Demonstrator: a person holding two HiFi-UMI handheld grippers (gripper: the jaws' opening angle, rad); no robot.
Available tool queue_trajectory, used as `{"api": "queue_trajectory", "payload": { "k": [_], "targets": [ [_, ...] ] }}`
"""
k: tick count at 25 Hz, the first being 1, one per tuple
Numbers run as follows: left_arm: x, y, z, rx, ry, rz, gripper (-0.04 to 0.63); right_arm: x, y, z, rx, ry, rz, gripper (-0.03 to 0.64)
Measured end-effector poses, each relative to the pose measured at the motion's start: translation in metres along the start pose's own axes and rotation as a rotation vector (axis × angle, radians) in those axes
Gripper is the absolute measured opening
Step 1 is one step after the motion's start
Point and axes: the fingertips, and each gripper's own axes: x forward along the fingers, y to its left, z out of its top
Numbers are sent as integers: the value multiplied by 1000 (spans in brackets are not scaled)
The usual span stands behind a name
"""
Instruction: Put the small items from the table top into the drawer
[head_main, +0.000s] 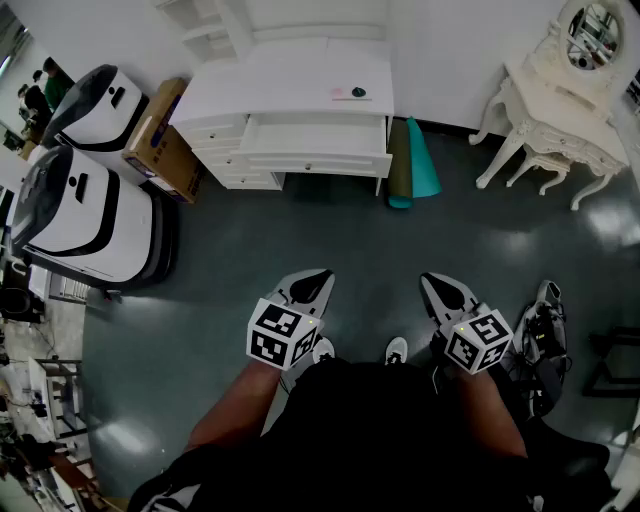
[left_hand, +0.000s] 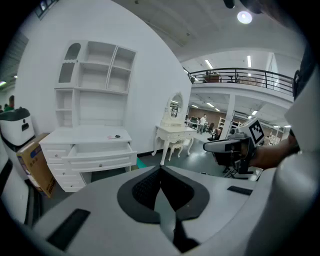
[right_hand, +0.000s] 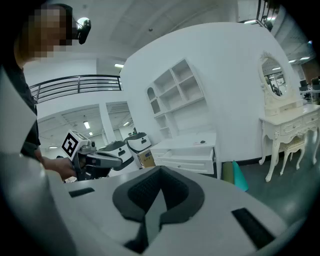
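Observation:
A white desk (head_main: 290, 85) with shelves stands against the far wall, well ahead of me. Its wide middle drawer (head_main: 318, 135) is pulled open. Small items, a pink one and a dark round one (head_main: 350, 93), lie on the right of the desk top; the left gripper view shows them as a small dark spot (left_hand: 116, 136). Both grippers hang low over the grey floor, close to my body and far from the desk. My left gripper (head_main: 318, 278) is shut with nothing in it, jaws pressed together (left_hand: 161, 169). My right gripper (head_main: 432, 281) is likewise shut and empty (right_hand: 160, 171).
Two large white machines (head_main: 85, 205) and a cardboard box (head_main: 160, 130) stand left of the desk. Rolled teal and green mats (head_main: 412, 160) lean at its right side. A white dressing table with a mirror (head_main: 560, 95) is at the far right. Black equipment (head_main: 540, 340) sits near my right foot.

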Motion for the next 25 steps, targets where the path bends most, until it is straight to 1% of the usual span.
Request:
{"api": "queue_trajectory", "payload": {
  "k": [4, 12, 15, 16, 17, 20, 21, 22, 25],
  "targets": [
    [2, -2, 2, -22, -10, -15, 3, 0, -1, 1, 0, 0, -2, 23],
    [1, 5, 8, -26, -23, 1, 3, 0, 0, 1, 2, -1, -7, 23],
    [0, 5, 8, -27, -24, -1, 3, 0, 2, 2, 37, -21, 0, 23],
    [0, 4, 7, -41, -25, -9, 3, 1, 3, 3, 46, -23, 2, 25],
    [0, 4, 5, -71, -28, -24, 5, 1, 4, 3, 46, -24, 2, 25],
    [4, 4, -3, -221, -35, -76, 3, 4, 6, 3, 22, -21, -6, 25],
    [5, 4, -7, -248, -31, -77, 5, 4, 5, 2, 22, -20, -8, 25],
    [5, 4, -10, -254, -25, -71, 3, 4, 5, 1, 27, -18, -7, 25],
    [4, 5, -15, -218, -11, -55, 3, 5, 6, -2, 44, -8, 0, 25]
  ]
}}
